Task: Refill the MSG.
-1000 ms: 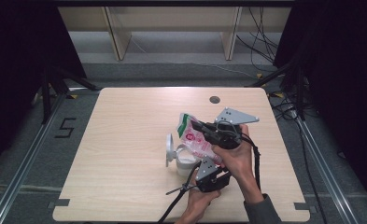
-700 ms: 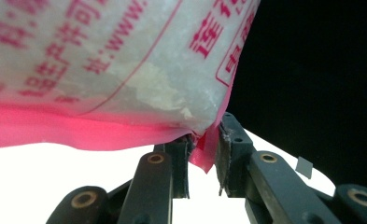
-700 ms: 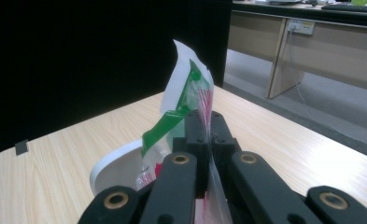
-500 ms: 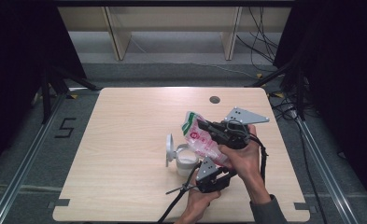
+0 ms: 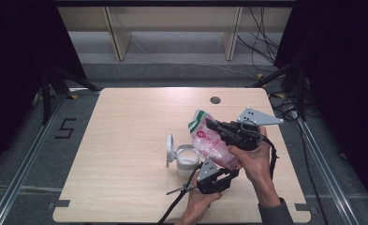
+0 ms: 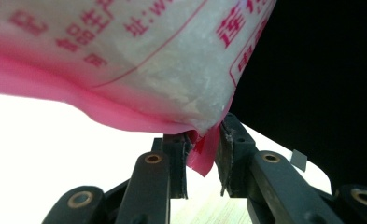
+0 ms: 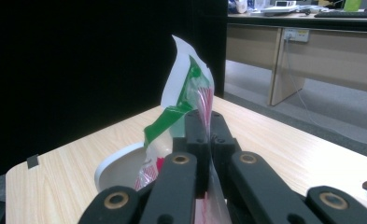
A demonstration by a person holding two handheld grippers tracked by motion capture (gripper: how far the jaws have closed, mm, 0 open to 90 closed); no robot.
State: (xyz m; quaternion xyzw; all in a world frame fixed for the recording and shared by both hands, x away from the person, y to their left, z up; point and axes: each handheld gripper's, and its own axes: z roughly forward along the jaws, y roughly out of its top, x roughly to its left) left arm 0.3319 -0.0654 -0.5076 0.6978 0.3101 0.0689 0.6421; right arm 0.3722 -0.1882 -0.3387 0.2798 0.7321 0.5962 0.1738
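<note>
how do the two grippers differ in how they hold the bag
The right gripper is shut tight on the bag at its green and white top edge, while the left gripper has a pink bottom corner between jaws that stand slightly apart. In the high view the right gripper sits higher, beside the bag's top, and the left gripper lies low near the table, under the bag. Both have black jaws and are hand-held.

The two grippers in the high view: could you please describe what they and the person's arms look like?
Both are black two-jaw tools. The right gripper carries a grey three-cornered plate with small holes; the left gripper has a smaller grey plate and trails a black cable. Brass-coloured pivot pins mark the jaw links. A dark grey sleeve covers the right forearm.
</note>
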